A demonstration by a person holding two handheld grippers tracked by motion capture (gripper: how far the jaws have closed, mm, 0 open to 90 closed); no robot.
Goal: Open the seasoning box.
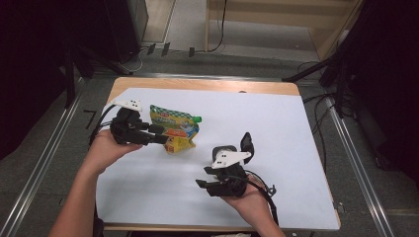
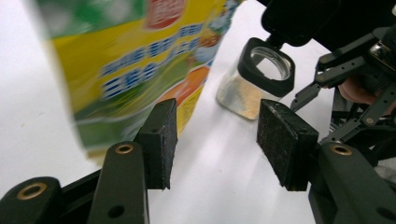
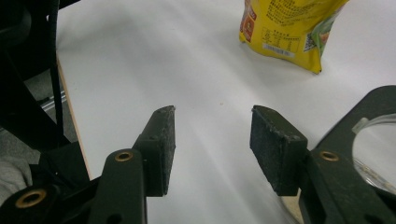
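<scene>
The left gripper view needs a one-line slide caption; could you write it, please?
Open left gripper on the white table, beside a yellow-green pouch, a glass jar beyond.

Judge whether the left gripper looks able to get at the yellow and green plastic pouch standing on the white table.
Probably yes. The left gripper has its jaws apart with nothing between them, and the yellow and green plastic pouch stands right beside one pad; only bare white table lies around it.

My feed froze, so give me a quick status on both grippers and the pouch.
Left gripper open, at the pouch, no grip. Right gripper open, nothing between pads. Jar stands beside the pouch.
</scene>
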